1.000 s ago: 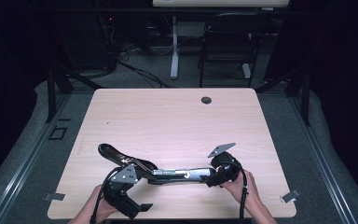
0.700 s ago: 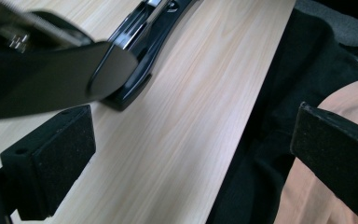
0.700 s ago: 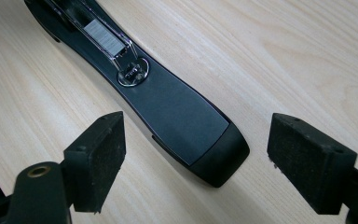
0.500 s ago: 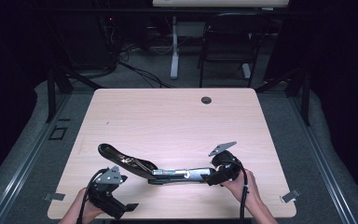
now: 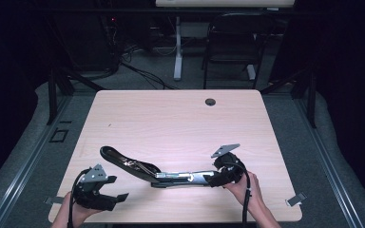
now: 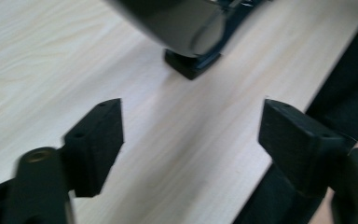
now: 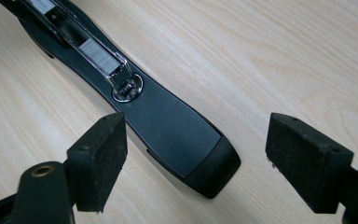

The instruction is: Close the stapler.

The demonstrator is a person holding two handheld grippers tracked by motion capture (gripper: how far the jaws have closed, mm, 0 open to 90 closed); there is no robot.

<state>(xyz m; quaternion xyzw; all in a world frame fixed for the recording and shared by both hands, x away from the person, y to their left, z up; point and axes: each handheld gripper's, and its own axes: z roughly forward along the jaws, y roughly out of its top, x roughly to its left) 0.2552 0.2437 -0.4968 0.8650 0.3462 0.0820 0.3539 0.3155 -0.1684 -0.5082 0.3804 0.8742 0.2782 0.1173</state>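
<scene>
A long black stapler lies opened out flat near the table's front, its top arm angled up and left. My right gripper is at its right end. In the right gripper view the jaws stand open on either side of the stapler's base end without touching it, and the staple channel shows beyond. My left gripper sits at the front left, apart from the stapler. Its jaws have just been closing and hold nothing; the stapler's tip lies ahead of them.
The light wooden table has a cable hole near its far edge. The left gripper is close to the front edge. A chair and a desk leg stand on the floor behind.
My left gripper has drawn away to the left from the stapler's top arm toward the front left corner, and its jaws have narrowed. The right gripper and the stapler have not moved.
</scene>
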